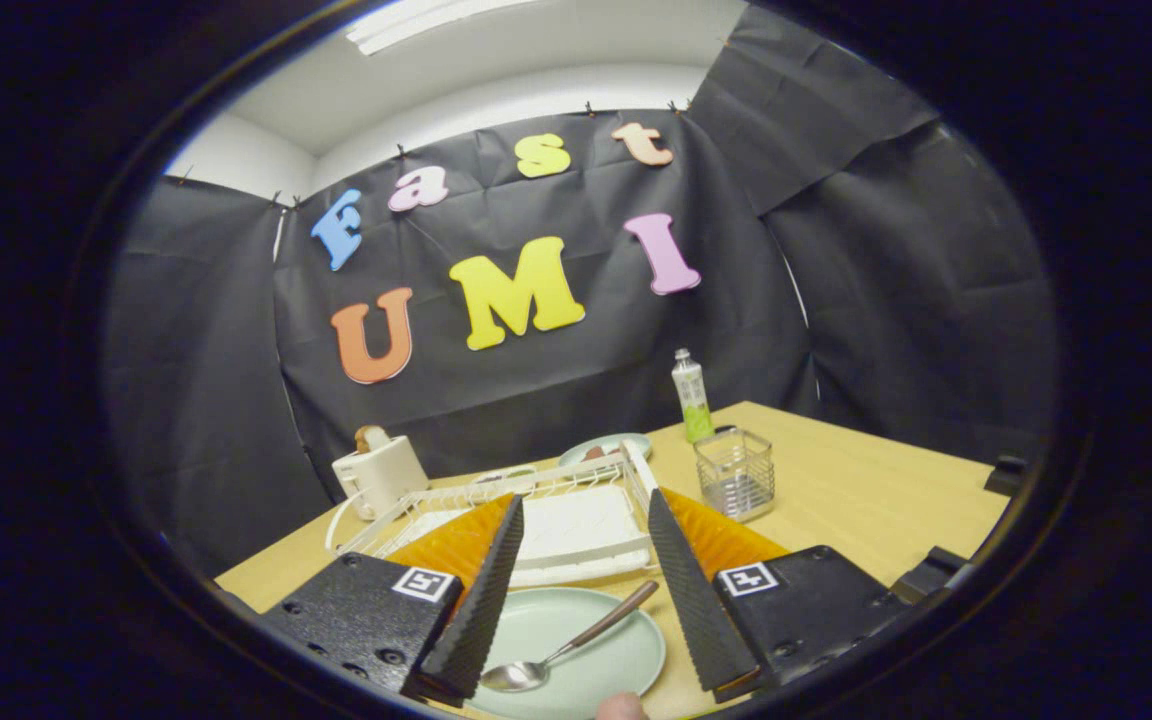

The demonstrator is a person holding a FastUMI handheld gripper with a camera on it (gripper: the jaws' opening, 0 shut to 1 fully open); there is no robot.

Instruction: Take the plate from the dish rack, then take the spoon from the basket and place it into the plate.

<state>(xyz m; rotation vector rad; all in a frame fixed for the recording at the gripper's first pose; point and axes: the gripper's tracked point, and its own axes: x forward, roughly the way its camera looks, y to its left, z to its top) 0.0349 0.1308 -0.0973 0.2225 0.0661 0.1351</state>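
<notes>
Between wide, empty jaws, spoon (568,648) on plate (576,655), dish rack (496,500) beyond

Mock kitchen booth: black cloth wall (556,400), wooden table (866,490), dish rack (536,500).

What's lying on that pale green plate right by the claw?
A spoon lies on the plate, bowl near one finger, handle over the far rim. The open claw holds nothing. The fingers cover the plate's edges.
</notes>
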